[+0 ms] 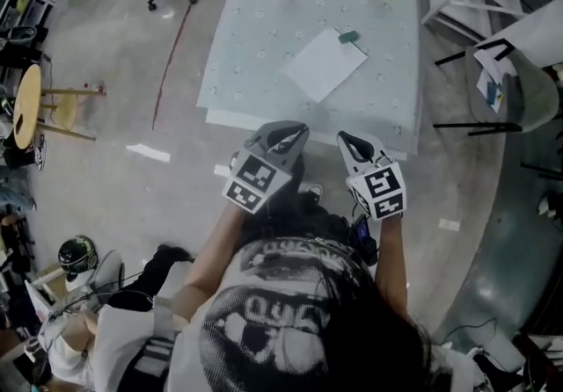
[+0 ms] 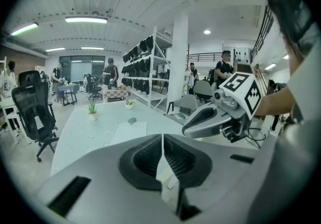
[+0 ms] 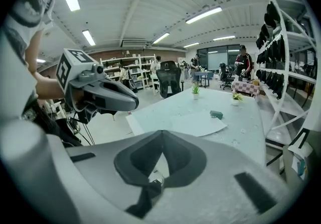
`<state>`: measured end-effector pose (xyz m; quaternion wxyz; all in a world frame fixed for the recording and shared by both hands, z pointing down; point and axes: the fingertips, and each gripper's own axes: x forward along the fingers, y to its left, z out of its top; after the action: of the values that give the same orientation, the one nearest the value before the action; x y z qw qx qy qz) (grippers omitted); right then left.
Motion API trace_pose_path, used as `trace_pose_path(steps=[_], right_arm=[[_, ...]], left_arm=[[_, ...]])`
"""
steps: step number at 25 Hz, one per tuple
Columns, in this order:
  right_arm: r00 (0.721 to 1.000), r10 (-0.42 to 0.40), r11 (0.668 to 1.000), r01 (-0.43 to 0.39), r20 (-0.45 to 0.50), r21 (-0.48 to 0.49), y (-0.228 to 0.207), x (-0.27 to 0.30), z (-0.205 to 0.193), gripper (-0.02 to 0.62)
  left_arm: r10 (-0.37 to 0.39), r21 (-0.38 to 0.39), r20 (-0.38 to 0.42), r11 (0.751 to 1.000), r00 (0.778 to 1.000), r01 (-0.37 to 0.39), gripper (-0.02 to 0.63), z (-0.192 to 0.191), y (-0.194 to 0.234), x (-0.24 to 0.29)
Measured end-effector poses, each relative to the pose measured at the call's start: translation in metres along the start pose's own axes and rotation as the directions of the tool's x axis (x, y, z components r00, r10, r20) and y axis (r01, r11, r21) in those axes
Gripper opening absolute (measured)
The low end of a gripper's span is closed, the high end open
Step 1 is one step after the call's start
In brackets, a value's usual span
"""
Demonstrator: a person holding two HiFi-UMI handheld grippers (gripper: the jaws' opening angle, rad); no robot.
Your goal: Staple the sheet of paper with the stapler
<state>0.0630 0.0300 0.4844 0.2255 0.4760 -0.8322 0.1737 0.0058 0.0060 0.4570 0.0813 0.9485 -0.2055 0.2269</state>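
A white sheet of paper (image 1: 324, 63) lies flat, askew on the desk (image 1: 251, 39). A small dark stapler (image 1: 349, 36) sits at its far corner.

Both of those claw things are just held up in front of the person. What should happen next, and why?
Probably carry the left gripper and right gripper forward over the table, opening the right one toward the stapler. Both are shut, empty and short of the table's near edge; the stapler sits by the far corner of the sheet of paper.
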Motion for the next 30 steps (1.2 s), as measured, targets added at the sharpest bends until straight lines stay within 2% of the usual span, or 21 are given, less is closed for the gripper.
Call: trace_pose_path(steps=[8, 16, 30], right_arm=[[0.996, 0.004, 1.0, -0.005, 0.092, 0.002, 0.037, -0.035, -0.006, -0.005], [0.99, -0.001, 1.0, 0.002, 0.142, -0.004, 0.054, -0.056, -0.004, -0.006], [0.99, -0.017, 0.999, 0.021, 0.136, -0.027, 0.062, -0.068, -0.015, -0.006]], left_arm=[[0.02, 0.027, 0.031, 0.999, 0.999, -0.021, 0.012, -0.007, -0.046, -0.033], [0.015, 0.051, 0.048, 0.999, 0.999, -0.017, 0.012, -0.009, -0.073, -0.048], [-0.008, 0.067, 0.056, 0.998, 0.998, 0.004, 0.012, -0.013, -0.094, -0.052]])
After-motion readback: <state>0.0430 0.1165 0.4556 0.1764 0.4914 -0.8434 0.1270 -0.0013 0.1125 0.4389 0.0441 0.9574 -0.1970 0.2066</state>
